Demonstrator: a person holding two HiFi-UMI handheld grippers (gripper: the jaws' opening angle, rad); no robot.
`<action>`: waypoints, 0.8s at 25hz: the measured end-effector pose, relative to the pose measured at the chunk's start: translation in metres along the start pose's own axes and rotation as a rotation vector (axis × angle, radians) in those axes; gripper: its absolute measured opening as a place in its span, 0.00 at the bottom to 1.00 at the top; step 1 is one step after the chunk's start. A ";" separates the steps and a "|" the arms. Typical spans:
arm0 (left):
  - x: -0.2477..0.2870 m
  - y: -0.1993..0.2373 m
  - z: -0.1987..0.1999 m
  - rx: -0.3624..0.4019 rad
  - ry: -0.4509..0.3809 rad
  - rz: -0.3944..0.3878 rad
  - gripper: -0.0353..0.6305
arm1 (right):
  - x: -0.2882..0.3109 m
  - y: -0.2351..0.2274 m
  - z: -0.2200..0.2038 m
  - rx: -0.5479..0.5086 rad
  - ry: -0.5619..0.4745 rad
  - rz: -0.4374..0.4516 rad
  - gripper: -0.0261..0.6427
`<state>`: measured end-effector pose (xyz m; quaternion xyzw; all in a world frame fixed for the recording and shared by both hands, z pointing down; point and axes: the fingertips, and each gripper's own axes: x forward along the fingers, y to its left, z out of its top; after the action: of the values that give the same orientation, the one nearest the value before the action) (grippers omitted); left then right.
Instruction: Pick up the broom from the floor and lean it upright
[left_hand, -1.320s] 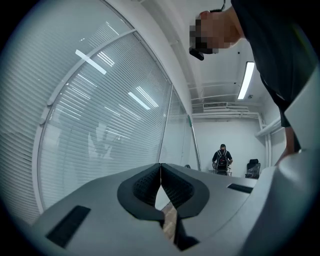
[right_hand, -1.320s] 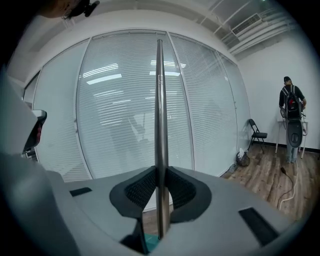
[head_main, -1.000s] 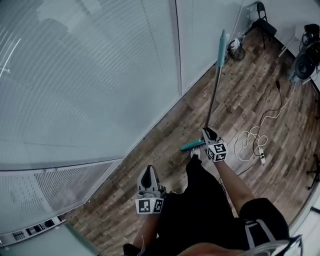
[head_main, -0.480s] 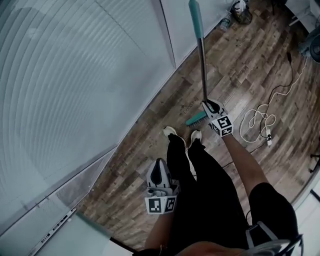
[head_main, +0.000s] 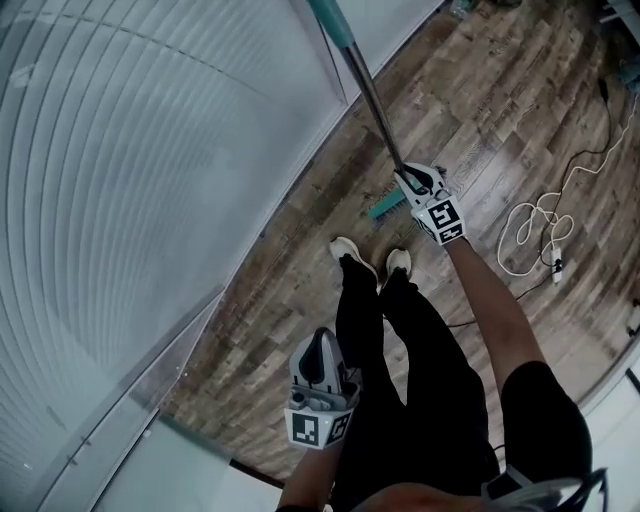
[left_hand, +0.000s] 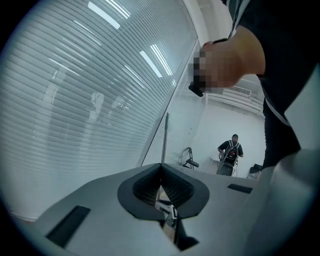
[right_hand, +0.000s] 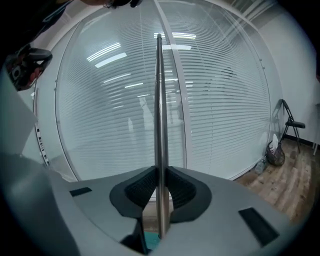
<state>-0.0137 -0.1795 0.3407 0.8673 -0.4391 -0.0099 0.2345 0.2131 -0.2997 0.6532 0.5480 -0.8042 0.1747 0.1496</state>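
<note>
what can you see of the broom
The broom has a thin grey metal-looking pole, a teal grip at the top and a teal head at the bottom. It stands roughly upright beside the glass wall, head down by the floor ahead of the shoes. The right tongs clamp the pole just above the head.

Black trousers, white shoes, black sleeve; 2 grey hand-held grippers with marker cubes.

Wood-plank floor, looped white cable on it, glass wall with blinds, distant person
</note>
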 end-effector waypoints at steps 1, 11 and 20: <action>0.007 0.010 -0.005 0.000 -0.007 0.006 0.08 | 0.010 -0.002 -0.011 -0.021 0.007 0.011 0.16; 0.054 0.073 -0.066 0.043 -0.038 0.019 0.08 | 0.090 -0.021 -0.112 -0.046 0.066 0.048 0.16; 0.076 0.098 -0.096 0.118 -0.032 -0.028 0.08 | 0.140 -0.038 -0.180 -0.008 0.140 0.014 0.16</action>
<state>-0.0203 -0.2488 0.4810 0.8853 -0.4305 -0.0013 0.1759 0.2075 -0.3483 0.8785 0.5282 -0.7963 0.2102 0.2064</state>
